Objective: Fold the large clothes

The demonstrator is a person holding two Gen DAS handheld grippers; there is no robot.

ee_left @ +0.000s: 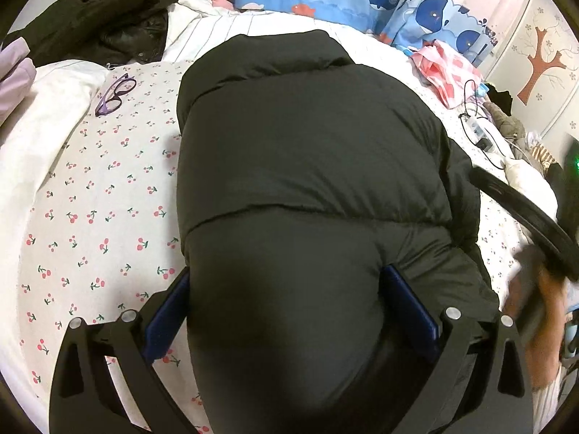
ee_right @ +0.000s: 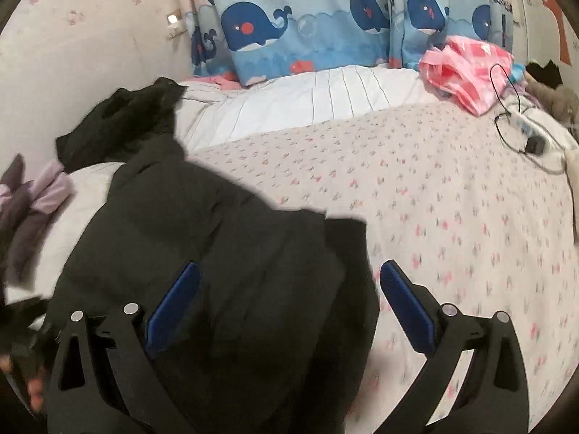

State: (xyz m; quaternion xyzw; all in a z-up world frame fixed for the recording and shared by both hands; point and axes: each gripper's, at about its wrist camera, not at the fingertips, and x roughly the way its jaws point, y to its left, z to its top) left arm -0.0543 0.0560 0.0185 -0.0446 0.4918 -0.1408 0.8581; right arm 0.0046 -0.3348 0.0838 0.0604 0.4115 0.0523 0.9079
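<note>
1 jacket (ee_left: 311, 166) – 2 grippers (ee_left: 286, 307)

Black puffer jacket (ee_left: 311, 181) bunched on bed

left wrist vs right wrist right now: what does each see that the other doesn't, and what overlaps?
Left wrist only: purple glasses on the cherry-print sheet, the wall's tree decal, and the left gripper straddling a thick bulge of the black puffer jacket.

Right wrist only: the right gripper, wide open over the jacket's edge, and a white wall fitting left of the curtain.

Both: jacket, whale curtain, pink checked cloth, black cable, dark clothes pile.
</note>
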